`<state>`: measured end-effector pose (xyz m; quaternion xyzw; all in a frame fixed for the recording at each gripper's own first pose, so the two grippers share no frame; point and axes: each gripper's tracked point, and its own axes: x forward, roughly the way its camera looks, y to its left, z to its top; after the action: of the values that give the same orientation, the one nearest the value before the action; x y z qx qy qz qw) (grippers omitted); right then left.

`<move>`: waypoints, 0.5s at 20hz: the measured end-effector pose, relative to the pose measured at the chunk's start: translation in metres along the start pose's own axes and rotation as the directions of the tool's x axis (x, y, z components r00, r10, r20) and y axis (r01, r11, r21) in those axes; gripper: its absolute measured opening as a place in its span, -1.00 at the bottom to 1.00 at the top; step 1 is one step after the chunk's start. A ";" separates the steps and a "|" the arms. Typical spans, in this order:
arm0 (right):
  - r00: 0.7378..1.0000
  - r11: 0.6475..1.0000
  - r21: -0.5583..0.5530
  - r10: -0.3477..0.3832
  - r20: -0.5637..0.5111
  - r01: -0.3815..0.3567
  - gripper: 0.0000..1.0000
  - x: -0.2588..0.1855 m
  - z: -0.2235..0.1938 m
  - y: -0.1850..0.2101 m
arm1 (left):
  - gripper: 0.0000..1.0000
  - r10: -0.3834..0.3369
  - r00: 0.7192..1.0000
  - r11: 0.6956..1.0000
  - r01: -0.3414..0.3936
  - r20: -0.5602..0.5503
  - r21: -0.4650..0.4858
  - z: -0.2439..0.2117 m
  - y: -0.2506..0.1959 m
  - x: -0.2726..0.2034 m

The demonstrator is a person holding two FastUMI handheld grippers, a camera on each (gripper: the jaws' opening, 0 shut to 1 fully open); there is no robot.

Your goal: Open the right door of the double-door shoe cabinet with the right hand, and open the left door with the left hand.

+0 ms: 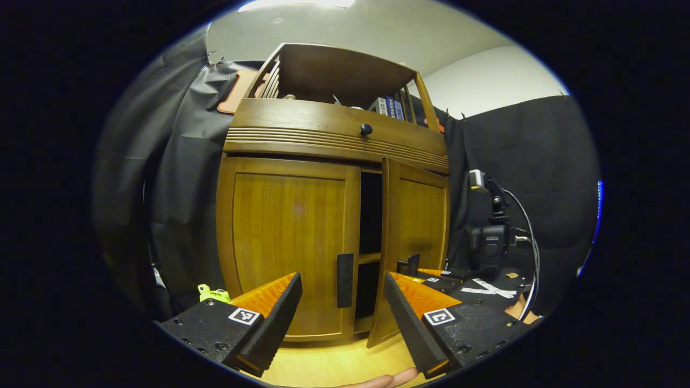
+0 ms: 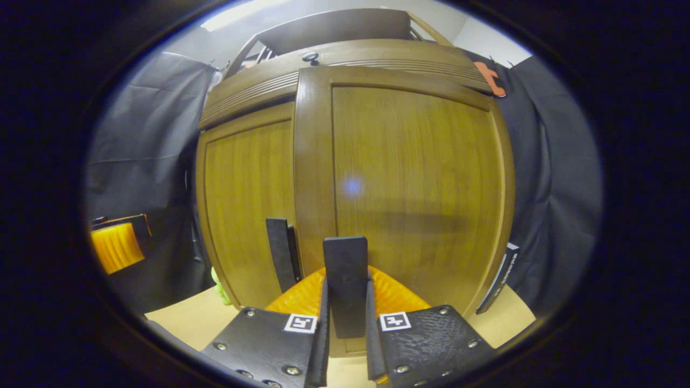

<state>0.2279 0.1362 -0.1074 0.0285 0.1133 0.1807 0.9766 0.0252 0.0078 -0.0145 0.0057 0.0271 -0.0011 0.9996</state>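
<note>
We have the right tool (image 2: 346, 318) clenched on the right door's handle (image 2: 345, 280), right door (image 1: 412, 237) partly swung; left tool (image 1: 342, 312) released, left door (image 1: 285, 237) unopened.

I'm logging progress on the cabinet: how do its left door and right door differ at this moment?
The right door is swung partly open, showing a dark gap; the left door sits closed. The right door's handle is clamped between the right gripper fingers; the left door's handle is free, with the open left gripper in front of it. Both are brown wood with dark upright handles.
</note>
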 end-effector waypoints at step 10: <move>0.999 0.999 0.012 0.036 0.009 -0.036 -0.43 -0.018 0.012 -0.006 | 0.89 0.022 1.000 1.000 -0.022 -0.020 -0.019 -0.005 0.008 0.008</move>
<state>0.2164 0.1245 -0.0928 0.0372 0.1096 0.1976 0.9734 0.0328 0.0155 -0.0194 -0.0036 0.0371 0.0101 0.9993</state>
